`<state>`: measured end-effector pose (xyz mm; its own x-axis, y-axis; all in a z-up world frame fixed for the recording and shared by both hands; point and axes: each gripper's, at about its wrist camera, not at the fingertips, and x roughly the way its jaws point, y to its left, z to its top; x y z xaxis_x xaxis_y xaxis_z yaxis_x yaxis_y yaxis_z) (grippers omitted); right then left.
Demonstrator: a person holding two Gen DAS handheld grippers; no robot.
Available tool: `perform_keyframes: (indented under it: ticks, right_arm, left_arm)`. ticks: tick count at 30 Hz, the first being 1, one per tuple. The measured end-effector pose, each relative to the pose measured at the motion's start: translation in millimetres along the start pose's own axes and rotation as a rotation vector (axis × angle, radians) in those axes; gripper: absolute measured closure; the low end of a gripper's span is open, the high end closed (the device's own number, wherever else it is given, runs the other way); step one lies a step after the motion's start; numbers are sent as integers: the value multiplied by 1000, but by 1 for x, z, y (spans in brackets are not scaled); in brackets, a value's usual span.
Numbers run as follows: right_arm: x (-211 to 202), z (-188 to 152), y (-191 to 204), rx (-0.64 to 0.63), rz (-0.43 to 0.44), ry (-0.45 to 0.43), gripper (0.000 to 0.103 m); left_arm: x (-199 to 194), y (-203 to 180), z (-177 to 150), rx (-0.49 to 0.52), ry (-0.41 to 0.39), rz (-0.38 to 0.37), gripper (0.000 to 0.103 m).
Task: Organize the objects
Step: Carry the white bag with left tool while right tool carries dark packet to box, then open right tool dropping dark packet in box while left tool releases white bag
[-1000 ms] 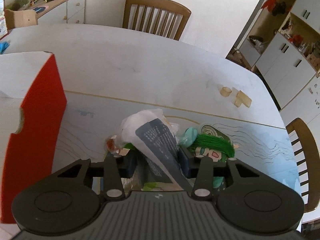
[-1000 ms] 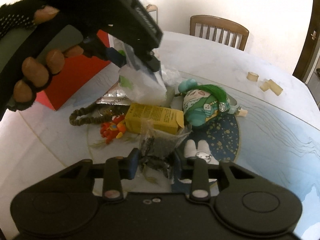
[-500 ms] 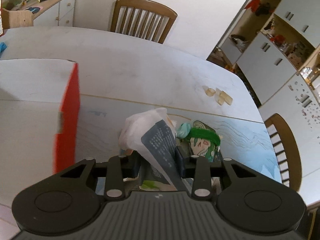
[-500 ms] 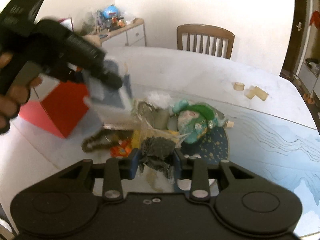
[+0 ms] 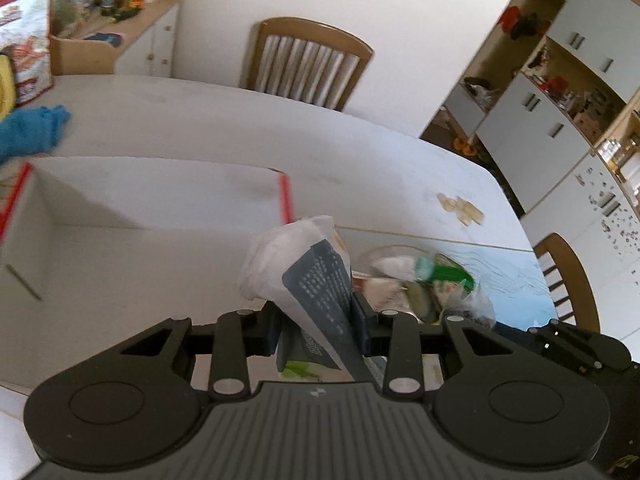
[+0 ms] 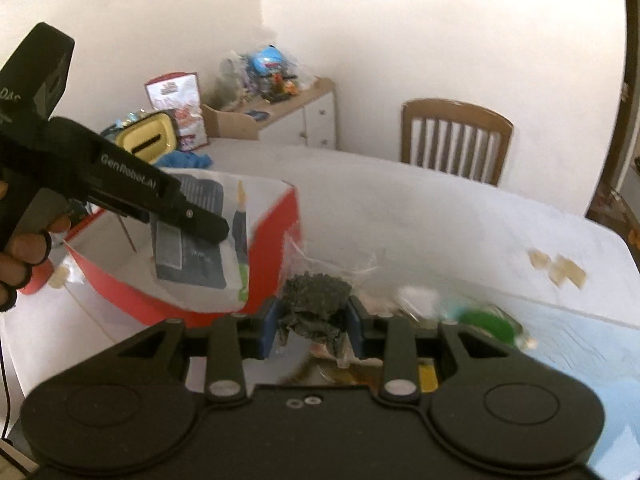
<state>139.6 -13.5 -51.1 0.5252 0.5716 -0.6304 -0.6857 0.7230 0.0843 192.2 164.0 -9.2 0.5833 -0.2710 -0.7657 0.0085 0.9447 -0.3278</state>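
Observation:
My left gripper [image 5: 316,320] is shut on a white plastic packet with a dark grey printed label [image 5: 304,276], held in the air by the near right corner of the open red box [image 5: 120,248]. In the right wrist view the same packet [image 6: 200,240] hangs over the red box [image 6: 276,240], under the left gripper [image 6: 208,226]. My right gripper [image 6: 312,324] is shut on a clear bag of dark dried stuff [image 6: 316,300], raised above the pile. The pile, with a green-haired plush doll [image 5: 444,276], lies on the table below.
The box is white inside with a thin stick [image 5: 22,282] on its floor. A blue cloth [image 5: 28,132] and a yellow container [image 6: 148,140] lie beyond it. Small tan blocks [image 6: 560,270] sit at the right on the white table [image 5: 240,120]. Wooden chairs [image 5: 308,64] stand around.
Both grippers have risen and swung left toward the red box with their loads. The box's open inside now shows in the left wrist view, and the pile has dropped lower right.

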Motion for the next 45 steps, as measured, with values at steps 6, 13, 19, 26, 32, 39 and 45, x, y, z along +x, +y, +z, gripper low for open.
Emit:
perform_keyframes:
  ticks: [6,13,19,26,32,39,45]
  right_arm:
    - [25,26,36,-46,30,-9,69]
    - [57,45,74,-87,63,3,69]
    - [95,52,99,-116,74,64,69]
    - [136,51,115,-121,77,151,69]
    - [160,53,125,-138,96,256,69]
    - [182,50,129,-147,92,337,69]
    - [192,46,130,-140,88,387,69]
  left_arm:
    - [-20,41,16,1,-14,58,68]
    - [-18,85,24,36,27,152,68]
    - [5,121,28,28,88,223,68]
    - [39,141,31,78,175,287,68]
    - [71,141,30,173,261,293,67]
    - [93,136,32,252,322,282,66]
    - [100,137,31,248,335,283,63]
